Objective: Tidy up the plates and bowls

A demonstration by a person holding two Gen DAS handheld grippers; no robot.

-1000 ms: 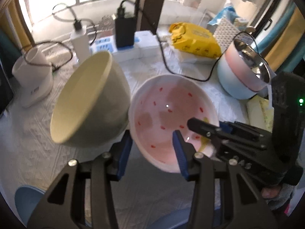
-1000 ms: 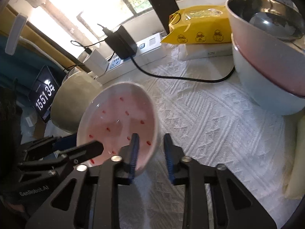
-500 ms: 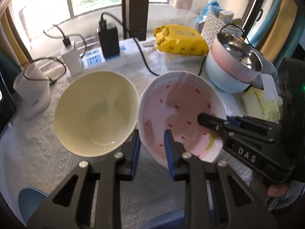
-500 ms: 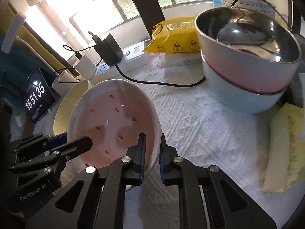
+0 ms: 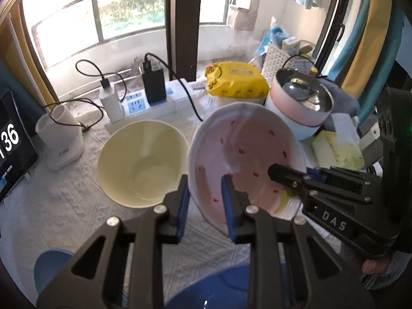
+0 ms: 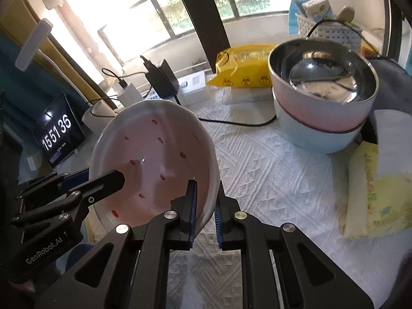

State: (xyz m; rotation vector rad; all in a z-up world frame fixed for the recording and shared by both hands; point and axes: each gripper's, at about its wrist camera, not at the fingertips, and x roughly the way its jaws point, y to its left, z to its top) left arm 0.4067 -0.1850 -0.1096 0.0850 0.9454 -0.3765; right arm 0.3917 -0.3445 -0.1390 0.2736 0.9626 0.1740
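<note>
A pink bowl [image 5: 247, 152] with red specks hangs tilted above the white tablecloth, held at two sides of its rim. My left gripper [image 5: 206, 200] is shut on the near-left rim, one blue pad inside and one outside. My right gripper [image 6: 205, 207] is shut on the opposite rim of the pink bowl [image 6: 157, 159]. Each gripper shows in the other's view: the right gripper [image 5: 298, 177], the left gripper [image 6: 97, 177]. A cream bowl [image 5: 141, 164] stands upright on the cloth just left of the pink one.
A steel-lined pink bowl stacked in a light blue one [image 6: 322, 108] stands at the right back. Blue dishes [image 5: 219, 291] lie at the near edge. A power strip with chargers [image 5: 144, 100], a yellow packet [image 5: 234, 79], a white holder [image 5: 61, 141] and a clock [image 6: 56, 134] line the back and left.
Both grippers closed on the pink bowl's rim and rose with it. The cream bowl, tipped on its side a second ago, now stands upright on the cloth.
</note>
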